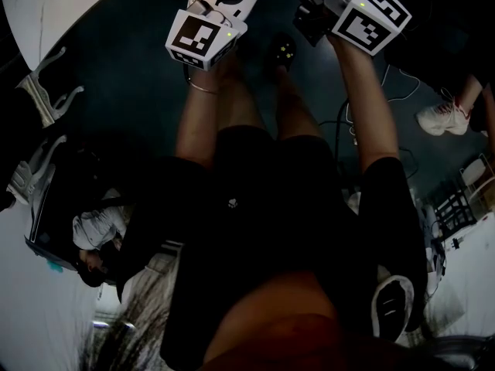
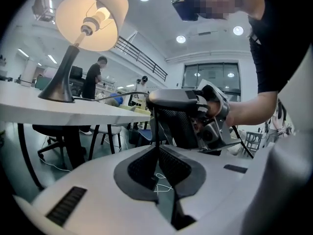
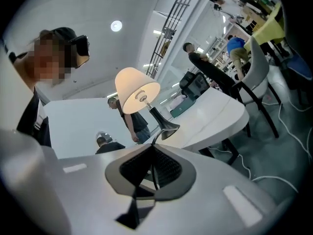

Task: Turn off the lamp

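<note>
The lamp (image 2: 90, 18) is lit, its cream shade tilted on a dark cone base, and it stands on a white table (image 2: 73, 112). In the right gripper view the lamp (image 3: 138, 94) is straight ahead on the same table (image 3: 215, 116). A thin black cord (image 3: 157, 137) runs from its base into my right gripper (image 3: 153, 148), whose jaws are shut on it. The cord (image 2: 153, 126) drops on into my left gripper (image 2: 157, 148), also shut on it. No switch is visible. The head view shows only the two marker cubes (image 1: 205, 39) (image 1: 373, 18).
Chairs (image 3: 259, 67) stand around the table, and people (image 2: 93, 80) are in the room behind it. White cables (image 3: 288, 126) lie on the floor. Below me are my own legs and shoes, plus another person's shoe (image 1: 441, 118).
</note>
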`<state>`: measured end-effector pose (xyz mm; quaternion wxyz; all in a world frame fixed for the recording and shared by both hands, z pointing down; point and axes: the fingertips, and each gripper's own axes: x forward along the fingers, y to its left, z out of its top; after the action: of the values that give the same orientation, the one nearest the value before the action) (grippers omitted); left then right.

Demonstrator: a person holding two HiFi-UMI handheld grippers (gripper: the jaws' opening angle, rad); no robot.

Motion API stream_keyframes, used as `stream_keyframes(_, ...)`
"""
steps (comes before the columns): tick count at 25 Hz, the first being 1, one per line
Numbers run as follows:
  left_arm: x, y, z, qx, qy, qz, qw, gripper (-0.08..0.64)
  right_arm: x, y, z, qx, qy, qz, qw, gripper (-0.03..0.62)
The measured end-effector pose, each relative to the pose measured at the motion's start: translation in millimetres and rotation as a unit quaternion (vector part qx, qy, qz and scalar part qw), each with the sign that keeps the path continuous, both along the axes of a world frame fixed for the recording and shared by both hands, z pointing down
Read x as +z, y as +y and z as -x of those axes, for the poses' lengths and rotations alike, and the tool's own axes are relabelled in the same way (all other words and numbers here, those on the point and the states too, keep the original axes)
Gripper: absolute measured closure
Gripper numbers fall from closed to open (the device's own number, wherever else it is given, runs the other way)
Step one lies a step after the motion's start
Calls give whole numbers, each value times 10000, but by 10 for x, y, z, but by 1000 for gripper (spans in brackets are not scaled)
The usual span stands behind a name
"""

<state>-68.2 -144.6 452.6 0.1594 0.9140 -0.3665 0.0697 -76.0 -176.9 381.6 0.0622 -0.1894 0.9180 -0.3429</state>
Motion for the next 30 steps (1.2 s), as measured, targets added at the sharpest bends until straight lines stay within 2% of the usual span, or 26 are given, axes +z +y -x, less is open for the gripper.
stream_keyframes(5,-55,24,-75,76,101,-39,9999,538,-6,-30,-106,243,570,-615,9962,569)
stream_keyframes(7,-66,16,-90,81,38,-14,10000,538,-11,-34,-183,398,646,-735,9944,563)
stream_keyframes(9,-110,21,-113,106,134,-84,9998,538,4,-34,-291,596,694,-785,9927,563)
stream_keyframes(12,-203,34,-136,169,240,-183,9994,538,154,-16,-472,863,988,-732,9887,563)
stream_keyframes(16,-256,42,-171,232,210,-209,9993,538,429,136,-581,926,1306,-483,9859,563)
stream_keyframes(20,-273,72,-227,315,203,-255,9990,538,614,286,-575,1010,1135,-180,9882,561)
stream_keyframes(22,-286,80,-252,324,229,-251,9989,538,690,338,-543,974,1243,-179,9873,558)
stream_keyframes(26,-355,77,-277,310,239,-297,9988,538,734,379,-525,991,1386,-196,9852,537)
stream_keyframes(30,-392,68,-284,289,250,-333,9987,538,806,408,-540,1014,1665,-188,9806,483)
